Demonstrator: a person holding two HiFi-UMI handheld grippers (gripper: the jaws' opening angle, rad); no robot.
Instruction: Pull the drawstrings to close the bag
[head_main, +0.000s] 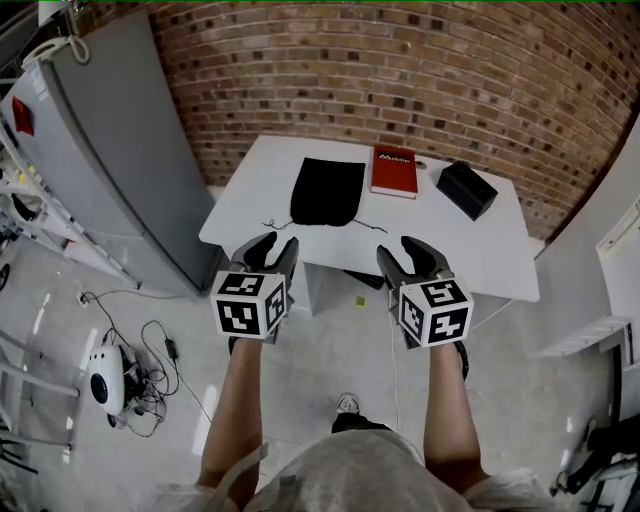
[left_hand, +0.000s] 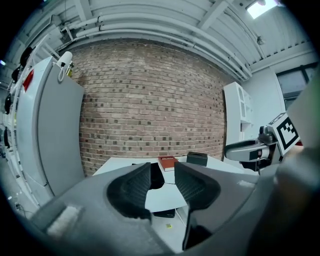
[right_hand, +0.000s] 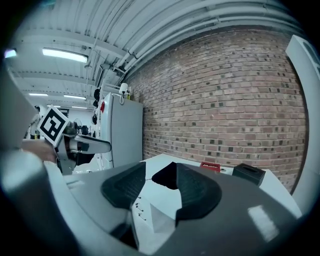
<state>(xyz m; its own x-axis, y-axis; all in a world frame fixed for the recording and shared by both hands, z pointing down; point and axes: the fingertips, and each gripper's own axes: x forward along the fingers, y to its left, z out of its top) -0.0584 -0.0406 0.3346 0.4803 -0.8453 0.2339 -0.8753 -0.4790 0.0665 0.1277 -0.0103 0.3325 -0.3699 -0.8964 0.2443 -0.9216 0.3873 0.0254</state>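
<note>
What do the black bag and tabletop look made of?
Black bag: likely soft matte cloth; it lies flat and limp, thin strings trailing from its near edge. Table: smooth white top, probably laminate or painted board; even colour, no grain.

You are looking at a flat red rectangular book (head_main: 393, 172) that is showing white lettering, too blurred for reading.

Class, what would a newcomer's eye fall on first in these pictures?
The left gripper and right gripper, with black-and-white square patterns, hover open and empty before the white table. On it a black bag lies flat, a red book and black box to its right.
</note>
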